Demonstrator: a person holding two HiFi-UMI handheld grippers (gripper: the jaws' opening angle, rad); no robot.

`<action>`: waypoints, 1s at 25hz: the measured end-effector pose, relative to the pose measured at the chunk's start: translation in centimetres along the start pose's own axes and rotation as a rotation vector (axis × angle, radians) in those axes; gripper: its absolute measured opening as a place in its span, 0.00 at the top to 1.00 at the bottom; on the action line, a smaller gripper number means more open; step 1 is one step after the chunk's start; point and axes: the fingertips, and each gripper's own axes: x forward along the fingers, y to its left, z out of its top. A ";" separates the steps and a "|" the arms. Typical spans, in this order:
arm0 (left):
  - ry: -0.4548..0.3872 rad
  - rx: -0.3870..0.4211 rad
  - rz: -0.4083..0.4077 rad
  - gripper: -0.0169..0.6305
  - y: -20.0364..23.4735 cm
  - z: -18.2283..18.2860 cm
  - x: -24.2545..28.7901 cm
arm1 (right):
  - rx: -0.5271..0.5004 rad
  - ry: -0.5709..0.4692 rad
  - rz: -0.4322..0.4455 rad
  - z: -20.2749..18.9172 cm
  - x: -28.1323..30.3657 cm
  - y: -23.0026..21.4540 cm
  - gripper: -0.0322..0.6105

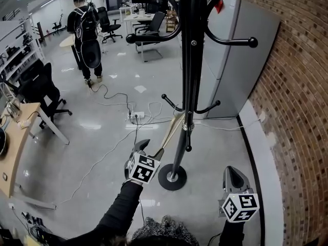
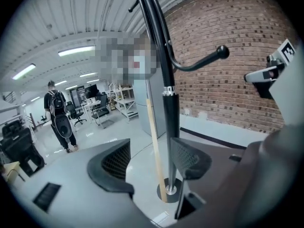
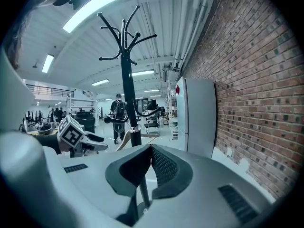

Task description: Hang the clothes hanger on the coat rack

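Note:
The black coat rack (image 1: 187, 60) stands on a round base (image 1: 171, 177) in front of me. A pale wooden hanger (image 1: 171, 129) hangs at a slant from one of its low hooks (image 1: 171, 101), right beside the pole. My left gripper (image 1: 152, 148) is at the hanger's lower end. In the left gripper view the jaws (image 2: 151, 158) stand wide open; the hanger's arm (image 2: 153, 137) runs between them without touching the pads, and the pole (image 2: 166, 113) is just behind. My right gripper (image 1: 231, 172) is shut and empty to the right of the base, aimed at the rack (image 3: 126, 89).
A brick wall (image 1: 297, 111) runs along the right, with a tall grey cabinet (image 1: 230, 50) against it behind the rack. Cables and a power strip (image 1: 134, 117) lie on the floor to the left. A person with a backpack (image 1: 87, 35) stands far off; office chairs (image 1: 41, 88) and a desk (image 1: 15, 137) are at the left.

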 end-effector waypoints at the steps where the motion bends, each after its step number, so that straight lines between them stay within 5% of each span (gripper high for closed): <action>1: -0.021 0.004 0.010 0.58 0.2 0.7 -1.1 | 0.000 -0.005 0.000 0.1 -0.3 0.1 0.93; 7: -0.198 -0.010 -0.010 0.59 -1.4 5.4 -7.7 | 0.006 -0.046 0.018 1.0 -1.9 0.4 0.93; 11: -0.289 -0.036 -0.037 0.72 -4.0 7.0 -11.4 | -0.004 -0.080 0.055 1.7 -3.2 1.3 0.94; 18: -0.360 -0.028 -0.068 0.95 -10.5 7.0 -17.3 | -0.014 -0.130 0.107 2.3 -7.6 2.4 0.94; 25: -0.419 -0.045 -0.034 0.95 -15.2 5.5 -24.8 | -0.023 -0.158 0.162 1.3 -13.9 3.3 0.94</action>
